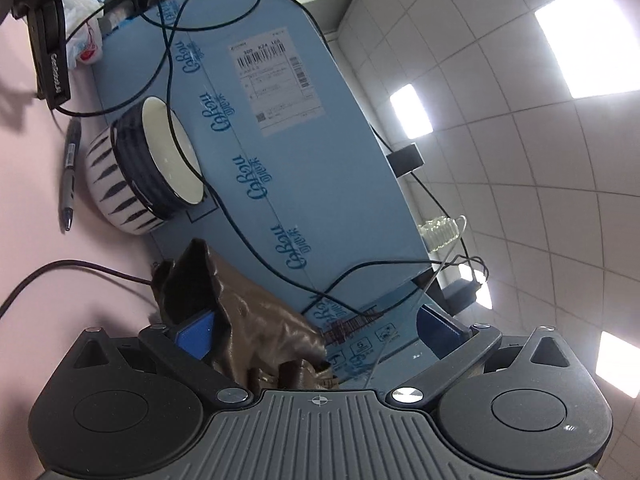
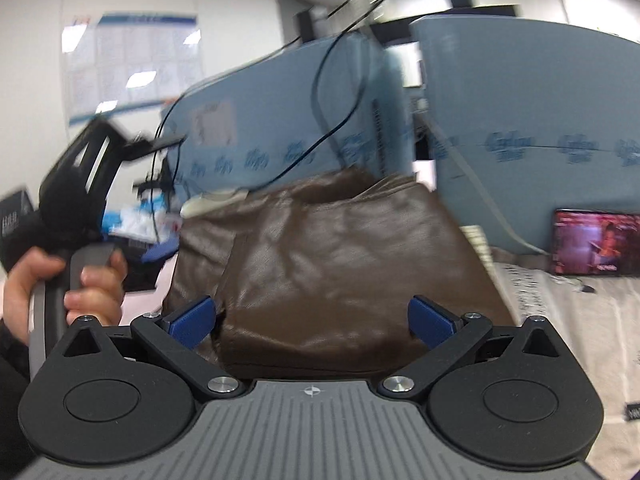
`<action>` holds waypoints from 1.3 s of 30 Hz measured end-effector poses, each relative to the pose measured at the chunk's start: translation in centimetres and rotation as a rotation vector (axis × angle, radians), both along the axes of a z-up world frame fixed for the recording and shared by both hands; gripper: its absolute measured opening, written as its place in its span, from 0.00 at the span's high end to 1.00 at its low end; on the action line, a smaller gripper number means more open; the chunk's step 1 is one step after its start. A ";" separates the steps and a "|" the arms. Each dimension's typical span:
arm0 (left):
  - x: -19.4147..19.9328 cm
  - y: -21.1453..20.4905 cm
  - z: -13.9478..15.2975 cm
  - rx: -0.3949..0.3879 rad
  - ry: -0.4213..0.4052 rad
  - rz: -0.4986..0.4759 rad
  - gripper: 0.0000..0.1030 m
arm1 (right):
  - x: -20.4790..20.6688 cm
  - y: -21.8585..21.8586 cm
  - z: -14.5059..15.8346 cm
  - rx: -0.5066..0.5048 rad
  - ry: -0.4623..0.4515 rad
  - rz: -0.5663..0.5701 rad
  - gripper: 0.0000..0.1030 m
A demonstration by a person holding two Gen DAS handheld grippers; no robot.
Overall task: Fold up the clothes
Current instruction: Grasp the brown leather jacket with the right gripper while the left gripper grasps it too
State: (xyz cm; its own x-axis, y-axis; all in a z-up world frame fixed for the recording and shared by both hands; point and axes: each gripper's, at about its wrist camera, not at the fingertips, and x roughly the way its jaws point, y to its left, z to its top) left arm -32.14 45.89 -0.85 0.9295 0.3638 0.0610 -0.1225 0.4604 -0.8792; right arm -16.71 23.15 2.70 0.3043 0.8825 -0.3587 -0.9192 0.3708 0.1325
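A brown, shiny garment [image 2: 320, 264] lies folded into a rough block in the right wrist view, just ahead of my right gripper [image 2: 314, 318]. The right gripper's blue fingers stand wide apart on either side of its near edge and hold nothing. In the left wrist view a bunched edge of the same brown garment [image 1: 264, 328] rises between the fingers of my left gripper [image 1: 316, 332], close to the left blue finger [image 1: 196, 334]. The left jaws stand wide open. The left gripper, held in a hand, shows at the left of the right wrist view [image 2: 76, 208].
A large blue cardboard box [image 1: 288, 184] stands behind the garment, draped with black cables [image 1: 240, 232]. Two stacked bowls [image 1: 148, 172] and a pen [image 1: 70, 176] lie on the pink table [image 1: 32, 208]. A second blue box [image 2: 532, 128] and a lit screen [image 2: 596, 242] are at the right.
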 end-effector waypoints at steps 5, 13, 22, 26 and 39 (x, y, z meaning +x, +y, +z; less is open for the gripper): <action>0.7 0.6 -0.4 -0.014 -0.020 -0.020 0.00 | -0.7 2.6 -0.6 -0.082 -0.103 -0.074 0.00; 0.7 0.5 -0.5 -0.013 -0.026 -0.015 0.00 | -1.2 2.4 -1.0 -0.171 -0.252 -0.201 0.00; -0.2 -0.1 0.2 0.044 -0.038 0.087 0.00 | 1.2 -0.7 -0.5 -0.157 -0.305 -0.355 0.00; 1.2 -0.1 1.1 0.101 0.043 0.105 0.01 | 2.2 -1.1 -0.1 -0.121 -0.323 -0.370 0.00; -2.3 1.4 1.1 -0.035 0.028 0.098 0.04 | 4.8 0.5 0.2 -0.134 -0.288 -0.318 0.00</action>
